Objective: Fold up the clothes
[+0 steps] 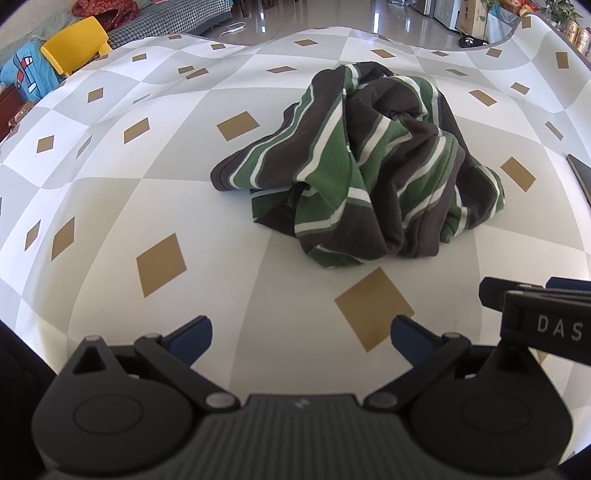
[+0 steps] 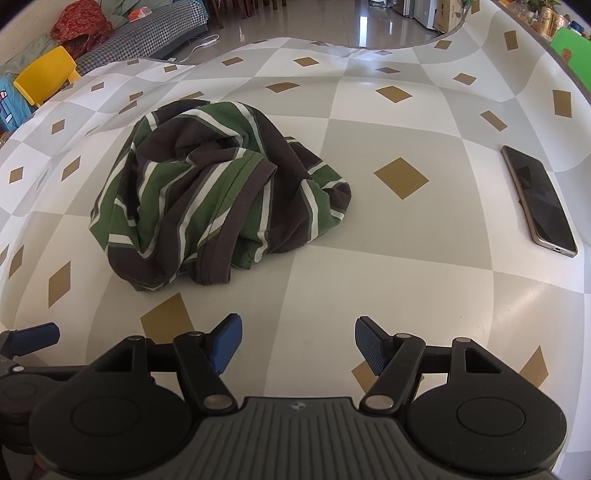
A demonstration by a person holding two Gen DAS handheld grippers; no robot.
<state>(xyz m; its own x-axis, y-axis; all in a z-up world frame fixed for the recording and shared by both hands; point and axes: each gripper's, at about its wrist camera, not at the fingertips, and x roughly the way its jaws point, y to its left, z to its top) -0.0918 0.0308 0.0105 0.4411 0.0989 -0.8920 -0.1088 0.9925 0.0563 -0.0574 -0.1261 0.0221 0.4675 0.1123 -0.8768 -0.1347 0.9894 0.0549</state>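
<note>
A crumpled shirt [image 1: 369, 166] with green, dark brown and white stripes lies in a heap on the checked tablecloth [image 1: 147, 177]. In the right wrist view the same shirt [image 2: 210, 199] sits left of centre. My left gripper [image 1: 301, 338] is open, short of the heap, with nothing between its blue pads. The right gripper [image 2: 298, 343] hovers open as well, nearer than the shirt and to its right, empty. At the right edge of the left wrist view the right gripper's black body [image 1: 535, 314] shows beside mine.
A dark phone [image 2: 539, 201] lies flat on the cloth at the right. A yellow chair [image 1: 75, 40] stands beyond the table's far left edge, with a sofa and red cloth [image 2: 79, 22] behind. Shiny floor lies past the far edge.
</note>
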